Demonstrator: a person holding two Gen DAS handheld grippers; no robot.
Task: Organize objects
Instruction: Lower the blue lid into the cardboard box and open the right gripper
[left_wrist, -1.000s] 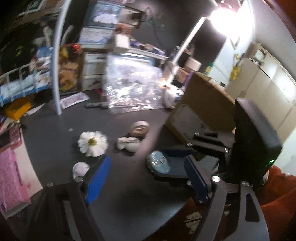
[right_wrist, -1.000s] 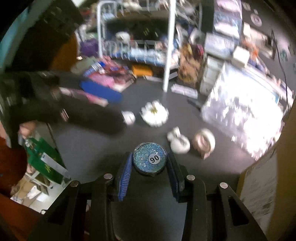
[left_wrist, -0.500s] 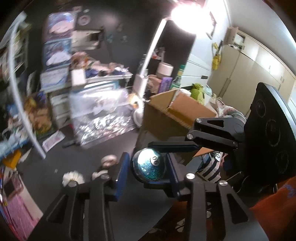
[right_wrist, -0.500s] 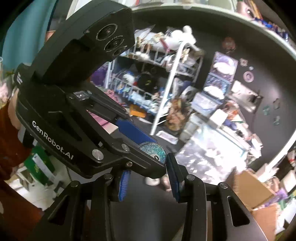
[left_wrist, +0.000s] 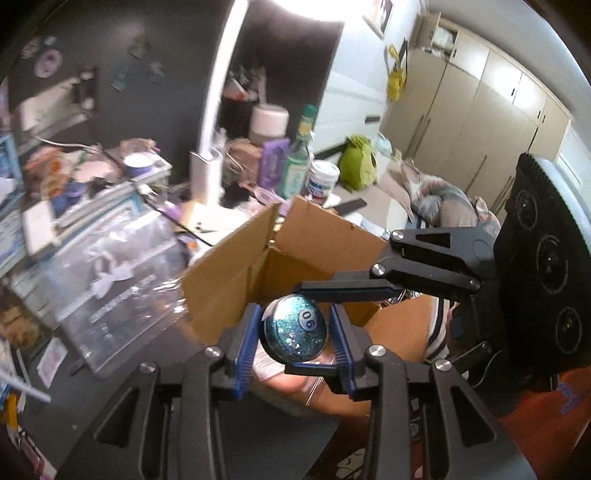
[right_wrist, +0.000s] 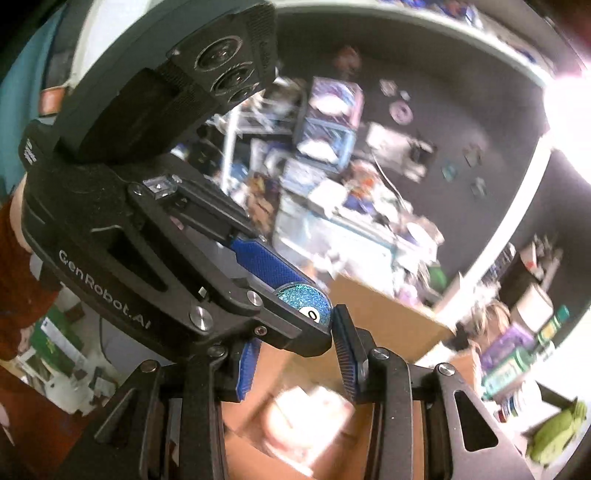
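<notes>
Left wrist view: the left gripper (left_wrist: 293, 334) has its blue pads either side of a round glitter jar (left_wrist: 294, 328), blue-green with a white label reading "90". Both pads lie against the jar's sides, so it looks pinched. The right gripper (left_wrist: 310, 325) reaches in from the right edge, one finger above the jar and one below it, also closed on it. The jar hangs over the open cardboard box (left_wrist: 229, 288), whose flaps stand up behind it. Beyond the box's left side a clear plastic bag (left_wrist: 110, 280) lies on the dark tabletop (left_wrist: 92, 398). Farther back stand a white lamp post (left_wrist: 218, 96), a green bottle (left_wrist: 297, 162) and a white tub (left_wrist: 323, 181).

Right wrist view: the right gripper (right_wrist: 291, 354) sits low in the middle, and the left gripper (right_wrist: 295, 306) crosses in front of it from the left edge. Only a sliver of the glitter jar (right_wrist: 304, 301) shows between the left gripper's finger and the right gripper's right pad. The cardboard box (right_wrist: 388, 314) is open underneath, with something pale and blurred inside. Background shelves are smeared.
</notes>
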